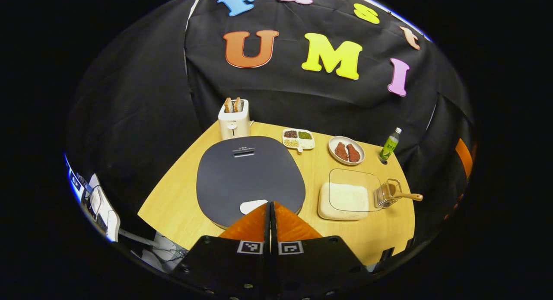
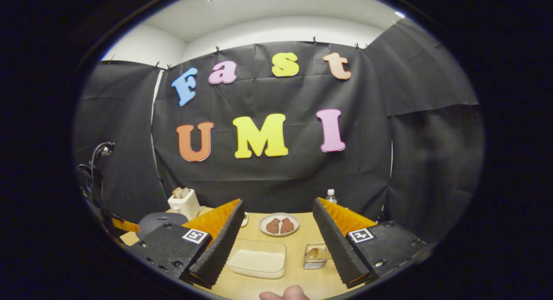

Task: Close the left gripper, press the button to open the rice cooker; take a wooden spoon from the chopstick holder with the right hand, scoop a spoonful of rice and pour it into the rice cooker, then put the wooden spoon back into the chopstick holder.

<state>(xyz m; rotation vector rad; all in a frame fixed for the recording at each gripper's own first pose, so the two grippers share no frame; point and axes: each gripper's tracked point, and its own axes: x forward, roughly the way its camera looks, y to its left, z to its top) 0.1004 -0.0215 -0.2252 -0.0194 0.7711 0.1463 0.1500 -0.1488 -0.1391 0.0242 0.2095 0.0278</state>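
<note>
The rice cooker (image 1: 248,179) has a dark grey lid that lies shut, with a white button (image 1: 252,206) at its near edge. My left gripper (image 1: 271,203) is shut with nothing in it, its tips just right of the button. Right of the cooker stands a clear box of white rice (image 1: 345,198). Beside the box, a wire chopstick holder (image 1: 386,194) holds the wooden spoon (image 1: 408,196), whose handle points right. My right gripper (image 2: 276,244) is open and empty, held above the rice box (image 2: 258,257) and the chopstick holder (image 2: 315,256).
At the back of the wooden table (image 1: 173,205) stand a white toaster (image 1: 234,118) with bread, a divided dish (image 1: 298,139) of grains, a plate (image 1: 346,151) with two pieces of meat and a green bottle (image 1: 390,144). A person's fingertip (image 2: 285,295) shows at the bottom edge.
</note>
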